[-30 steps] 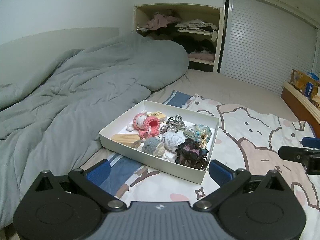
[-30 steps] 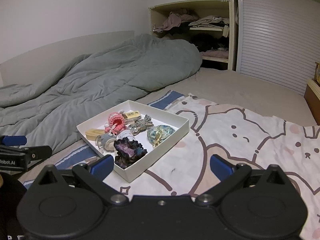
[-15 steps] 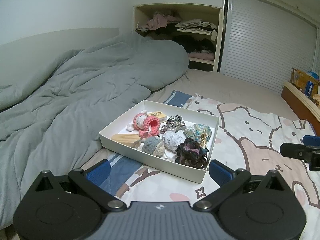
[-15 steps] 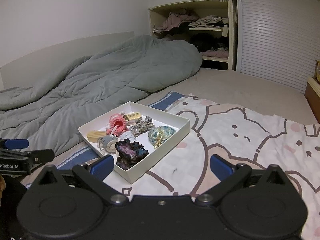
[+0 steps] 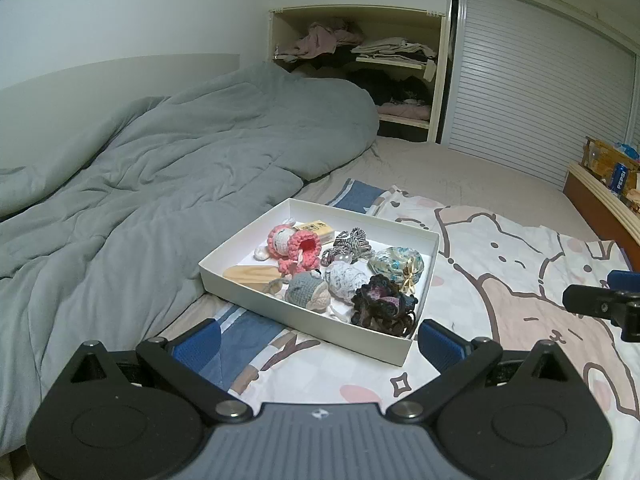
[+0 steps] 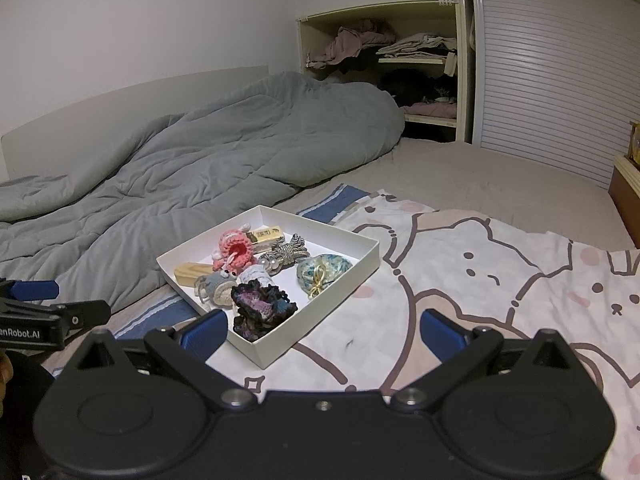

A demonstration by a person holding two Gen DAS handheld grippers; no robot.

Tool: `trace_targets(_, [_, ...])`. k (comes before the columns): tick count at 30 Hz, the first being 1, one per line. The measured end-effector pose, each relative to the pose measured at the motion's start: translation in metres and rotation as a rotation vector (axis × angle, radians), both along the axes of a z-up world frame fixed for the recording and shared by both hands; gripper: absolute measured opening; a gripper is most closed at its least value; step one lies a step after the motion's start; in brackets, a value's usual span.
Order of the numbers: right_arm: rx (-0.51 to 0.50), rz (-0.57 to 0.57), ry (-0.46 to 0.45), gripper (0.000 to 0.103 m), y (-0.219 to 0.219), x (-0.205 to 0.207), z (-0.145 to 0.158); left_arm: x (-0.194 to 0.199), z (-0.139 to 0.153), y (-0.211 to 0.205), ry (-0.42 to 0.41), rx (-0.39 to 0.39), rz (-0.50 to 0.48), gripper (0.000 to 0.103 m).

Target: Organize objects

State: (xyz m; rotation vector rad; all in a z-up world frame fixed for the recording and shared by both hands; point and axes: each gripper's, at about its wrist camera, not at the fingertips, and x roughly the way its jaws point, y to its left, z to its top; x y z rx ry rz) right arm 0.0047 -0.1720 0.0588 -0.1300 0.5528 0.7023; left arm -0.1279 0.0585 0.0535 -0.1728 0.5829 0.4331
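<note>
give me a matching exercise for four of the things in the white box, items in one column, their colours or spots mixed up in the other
Items
1. crochet doll
2. ruffled scrunchie
3. wooden piece
4. floral pouch

Descriptions
A. pale tan, by the box's left wall
B. pink and white
C. dark purple, at the near right corner
D. blue-green with a gold bow

Pairs: 1-B, 2-C, 3-A, 4-D

All lie in the white box.
</note>
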Motion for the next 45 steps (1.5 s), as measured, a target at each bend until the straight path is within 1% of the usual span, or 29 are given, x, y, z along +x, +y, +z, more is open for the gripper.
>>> trace_targets(45, [-0.003, 0.001, -0.002, 0.103, 0.0015, -0.0018, 0.0009, -0.0008, -0.0021, -0.0020, 0.008, 0.006, 0.002, 0.103])
